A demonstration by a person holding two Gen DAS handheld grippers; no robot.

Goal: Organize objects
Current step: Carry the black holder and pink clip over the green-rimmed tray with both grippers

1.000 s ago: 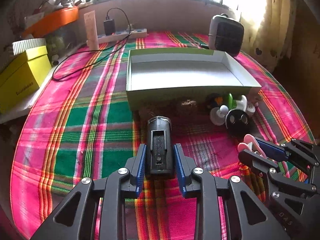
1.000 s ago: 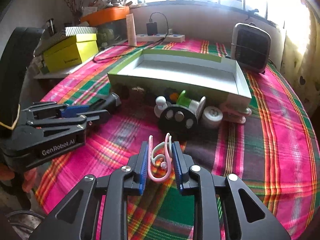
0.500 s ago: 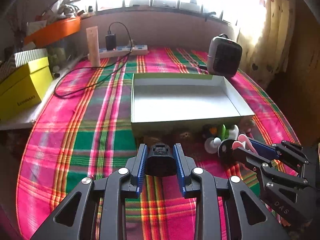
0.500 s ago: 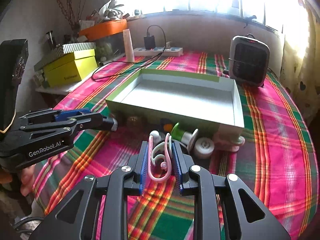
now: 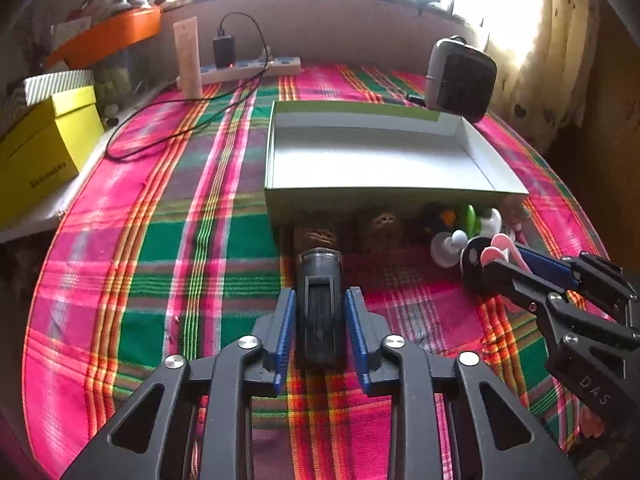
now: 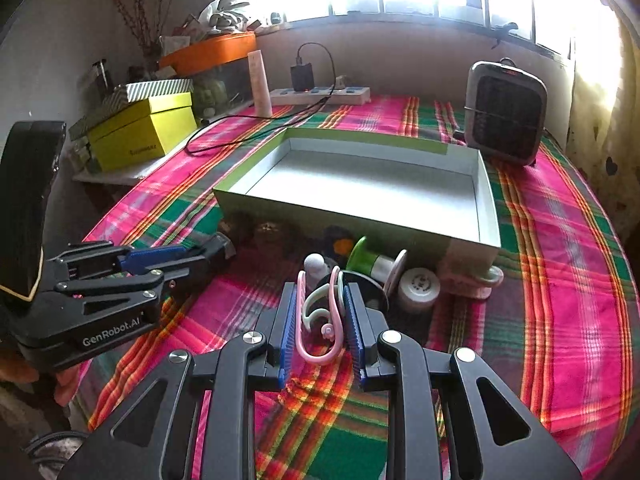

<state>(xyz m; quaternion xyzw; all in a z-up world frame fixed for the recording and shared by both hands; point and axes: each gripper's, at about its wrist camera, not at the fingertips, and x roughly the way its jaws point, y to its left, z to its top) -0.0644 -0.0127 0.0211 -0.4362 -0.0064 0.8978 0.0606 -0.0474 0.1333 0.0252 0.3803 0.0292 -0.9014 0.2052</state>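
Ribbed black block (image 5: 320, 312); looped pink hooks (image 6: 320, 320); plaid cloth (image 5: 160, 260).

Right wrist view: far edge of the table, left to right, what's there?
yellow box → orange tray → white tube → black charger on the power strip → grey heater
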